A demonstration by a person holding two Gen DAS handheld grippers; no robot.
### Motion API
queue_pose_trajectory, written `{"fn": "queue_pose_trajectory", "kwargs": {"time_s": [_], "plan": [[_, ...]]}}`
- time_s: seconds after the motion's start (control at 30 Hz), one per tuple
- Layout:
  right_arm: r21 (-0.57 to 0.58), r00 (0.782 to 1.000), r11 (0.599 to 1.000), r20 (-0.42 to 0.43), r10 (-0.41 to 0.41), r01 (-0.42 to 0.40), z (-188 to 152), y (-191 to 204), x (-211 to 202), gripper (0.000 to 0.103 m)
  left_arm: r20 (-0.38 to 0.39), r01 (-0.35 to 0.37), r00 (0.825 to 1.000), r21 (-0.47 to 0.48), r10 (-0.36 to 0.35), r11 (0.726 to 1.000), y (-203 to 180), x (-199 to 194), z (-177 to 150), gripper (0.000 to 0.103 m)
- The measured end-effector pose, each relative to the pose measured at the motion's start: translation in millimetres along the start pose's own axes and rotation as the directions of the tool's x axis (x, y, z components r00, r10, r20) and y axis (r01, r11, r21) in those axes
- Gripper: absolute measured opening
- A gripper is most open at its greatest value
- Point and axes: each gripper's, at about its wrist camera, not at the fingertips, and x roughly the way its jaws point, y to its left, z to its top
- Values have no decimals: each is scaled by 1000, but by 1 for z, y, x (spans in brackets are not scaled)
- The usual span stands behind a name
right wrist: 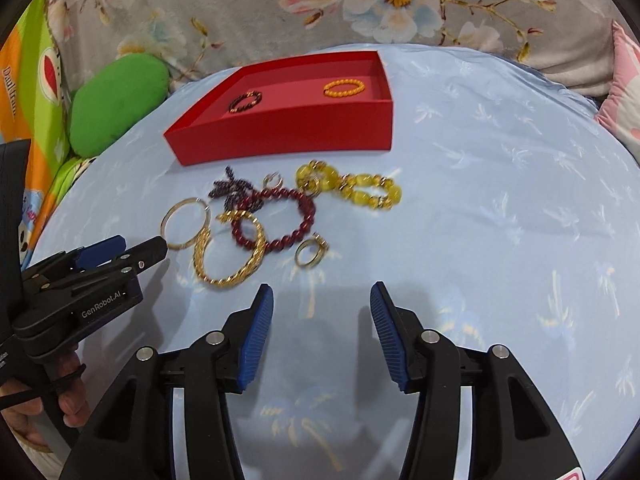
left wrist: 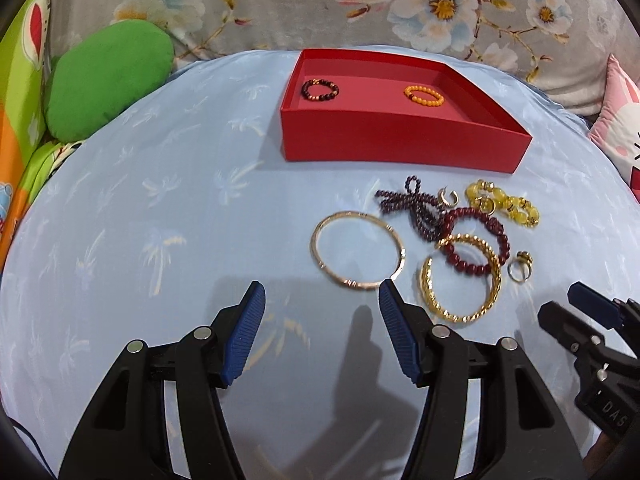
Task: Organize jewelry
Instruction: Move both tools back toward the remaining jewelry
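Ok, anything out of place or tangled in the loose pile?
Yes: the dark red bead bracelet overlaps the twisted gold bangle, and the purple bead strand lies bunched against it. Nothing looks damaged.

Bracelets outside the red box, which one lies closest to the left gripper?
The thin plain gold bangle: its rim almost meets the open left gripper, while the twisted gold bangle lies further right.

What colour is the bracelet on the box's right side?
Orange bracelet, clearest in the left wrist view.

Black hand-held gripper (left wrist: 322, 292) frames, ribbed blue pads (left wrist: 246, 336), silver screws, "GenRobot.AI" lettering.
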Motion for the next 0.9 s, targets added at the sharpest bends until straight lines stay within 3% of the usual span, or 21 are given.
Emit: {"fn": "queue_pose_trajectory", "kwargs": {"time_s": [0.13, 0.23, 0.57, 0.9], "plan": [[-20, 1000, 1000, -7, 8, -9, -3, 13, 3, 51, -10, -8, 1000, -13, 8, 1000, 5, -2, -7, 56], [-40, 1000, 999, -2, 9, -9, -3, 22, 6, 60, -16, -9, 1000, -23, 9, 1000, 10, -3, -10, 56], [-75, 1000, 997, -6, 13, -14, 7, 48, 22, 67, -29, -33, 999, -78, 31, 996, 31, -6, -9, 63], [-88, 1000, 996, -17, -23, 21, 14, 65, 38, 68, -38, -47, 998, -106, 44, 993, 44, -5, -8, 63]]}}
